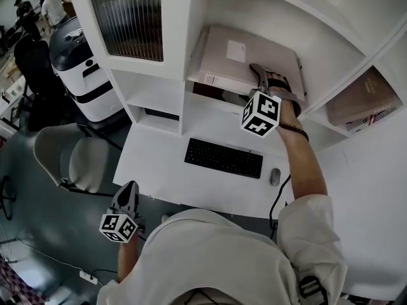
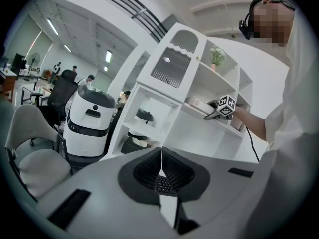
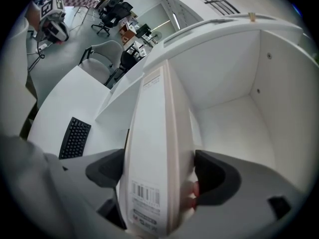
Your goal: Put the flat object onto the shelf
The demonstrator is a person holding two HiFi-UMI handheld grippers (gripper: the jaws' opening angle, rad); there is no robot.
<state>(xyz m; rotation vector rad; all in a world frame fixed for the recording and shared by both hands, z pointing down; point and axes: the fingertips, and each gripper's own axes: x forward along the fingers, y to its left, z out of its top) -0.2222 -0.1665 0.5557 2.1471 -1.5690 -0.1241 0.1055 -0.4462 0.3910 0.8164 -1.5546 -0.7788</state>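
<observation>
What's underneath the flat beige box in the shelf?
Only a dark strip shows below the front edge of the flat beige box, which lies in the white shelf compartment. Its underside and whatever it rests on are covered by the box itself.

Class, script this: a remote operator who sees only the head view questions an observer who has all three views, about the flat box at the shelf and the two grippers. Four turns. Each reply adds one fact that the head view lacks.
Operator: I see the right gripper only from behind, at the flat box on the shelf. How do its jaws stand?
Observer: Wide apart, one at either side of the box's labelled edge.
Operator: And the left gripper, low at my left?
Observer: Its jaws are shut together with nothing between them.
</observation>
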